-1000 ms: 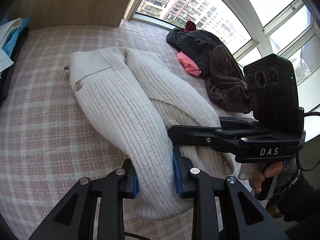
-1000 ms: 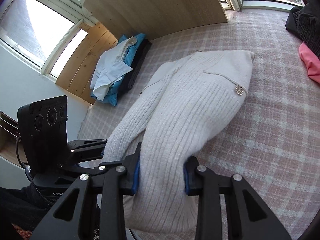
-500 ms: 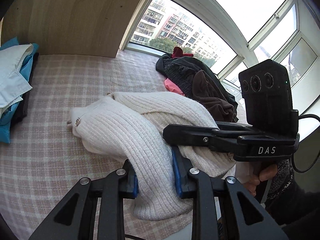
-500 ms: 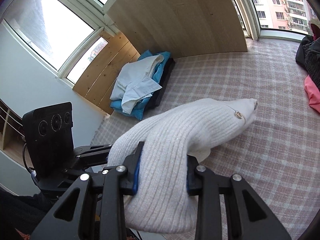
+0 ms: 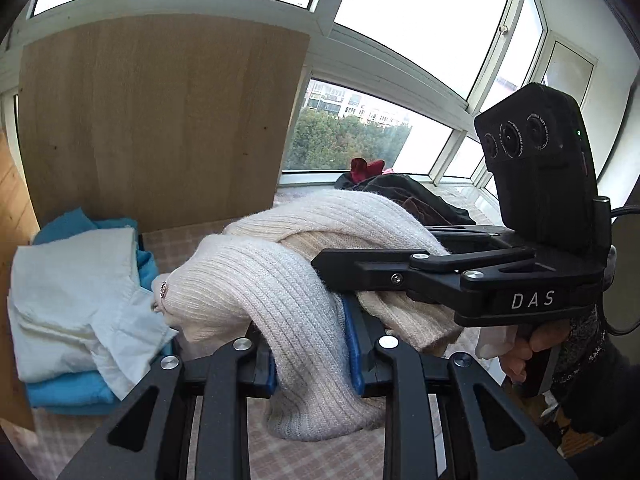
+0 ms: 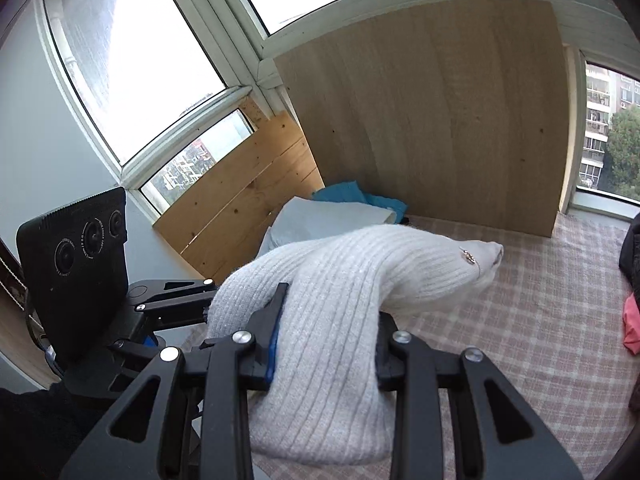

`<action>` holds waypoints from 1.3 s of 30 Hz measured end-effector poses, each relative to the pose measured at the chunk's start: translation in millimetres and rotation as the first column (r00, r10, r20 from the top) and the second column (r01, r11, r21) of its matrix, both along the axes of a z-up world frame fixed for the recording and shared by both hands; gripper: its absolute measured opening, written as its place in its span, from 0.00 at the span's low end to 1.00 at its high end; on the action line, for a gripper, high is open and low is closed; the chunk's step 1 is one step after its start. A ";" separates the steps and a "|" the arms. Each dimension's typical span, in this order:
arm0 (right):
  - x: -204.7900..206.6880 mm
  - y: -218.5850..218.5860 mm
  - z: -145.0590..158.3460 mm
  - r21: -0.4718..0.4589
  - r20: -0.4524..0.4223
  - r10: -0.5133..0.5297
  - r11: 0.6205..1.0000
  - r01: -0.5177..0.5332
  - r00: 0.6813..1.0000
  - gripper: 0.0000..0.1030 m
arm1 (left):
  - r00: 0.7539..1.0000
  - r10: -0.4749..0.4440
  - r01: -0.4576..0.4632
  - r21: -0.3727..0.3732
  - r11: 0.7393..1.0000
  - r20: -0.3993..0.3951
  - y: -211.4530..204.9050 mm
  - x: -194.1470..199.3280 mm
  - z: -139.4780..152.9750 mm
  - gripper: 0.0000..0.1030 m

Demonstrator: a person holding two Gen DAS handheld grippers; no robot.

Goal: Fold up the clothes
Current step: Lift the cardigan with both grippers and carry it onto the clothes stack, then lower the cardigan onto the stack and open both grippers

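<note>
- Left gripper [image 5: 310, 354]: clenched on the white knit sweater [image 5: 260, 280], cloth bunched thick btw. the blue pads [image 5: 354, 356].
- Right gripper [image 6: 324, 344]: also clenched on the same sweater, near the other grip; in the left view it crosses at 3 o'clock, w/ a hand [image 5: 532, 346] on its handle.
- Sweater is lifted, it hangs in an arch from both grips above the checked bed cover [image 6: 540, 320]; the free end w/ a small metal button [image 6: 467, 256] points to 1 o'clock in the right view. If that end touches the cover, I cannot tell.
- Step, as I judge: fold is made and the sweater is being carried, probably to the pile of folded clothes [image 5: 76, 312] (white on blue) at 9 o'clock in the left view.
- Next move needs: keep both grips level so the fold does not open, lay it flat on the pile, then let go.
- Risk: thick knit can sag or slip and unfold.
- Farther: wood board [image 5: 160, 120] behind the pile limits the reach; dark heap of clothes [image 5: 408, 196] at 1 o'clock, well apart, not in the way.
- Windows [image 5: 360, 132] at the back.
</note>
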State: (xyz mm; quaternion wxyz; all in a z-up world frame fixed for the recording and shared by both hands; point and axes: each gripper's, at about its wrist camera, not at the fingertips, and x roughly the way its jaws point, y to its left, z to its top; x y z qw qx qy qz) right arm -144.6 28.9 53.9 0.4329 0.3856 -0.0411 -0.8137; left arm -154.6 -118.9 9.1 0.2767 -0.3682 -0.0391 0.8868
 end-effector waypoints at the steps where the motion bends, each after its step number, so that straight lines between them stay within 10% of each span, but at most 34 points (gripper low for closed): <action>1: -5.7 -18.2 8.0 -0.009 -0.015 -0.003 1.000 0.003 1.000 0.29 | 1.000 0.005 -0.006 -0.020 1.000 -0.018 -15.1 -8.8 8.2 0.23; 9: -54.6 -145.2 26.4 -0.065 -0.069 -0.020 0.998 0.015 0.997 0.29 | 0.991 0.029 -0.051 -0.168 0.984 -0.132 -123.2 -74.7 39.2 0.23; 18: -57.8 -214.9 -162.3 0.185 0.233 -0.013 0.982 -0.032 0.972 0.25 | 0.979 0.134 -0.106 -0.182 0.978 0.153 -208.8 -91.3 -144.8 0.23; 21: -51.1 -206.3 -174.0 0.177 0.251 -0.022 0.984 -0.023 0.968 0.25 | 0.971 0.151 -0.127 -0.138 0.982 0.184 -222.5 -77.4 -166.7 0.23; 32: -60.3 -172.3 -170.7 0.244 0.366 -0.005 0.966 -0.090 0.930 0.36 | 0.957 0.202 -0.176 -0.135 0.975 0.207 -245.4 -57.7 -167.9 0.37; 39: -42.6 -147.0 -129.0 0.302 0.263 0.006 0.949 -0.088 0.965 0.39 | 0.958 0.258 -0.233 -0.188 0.954 0.123 -257.2 -22.0 -138.8 0.34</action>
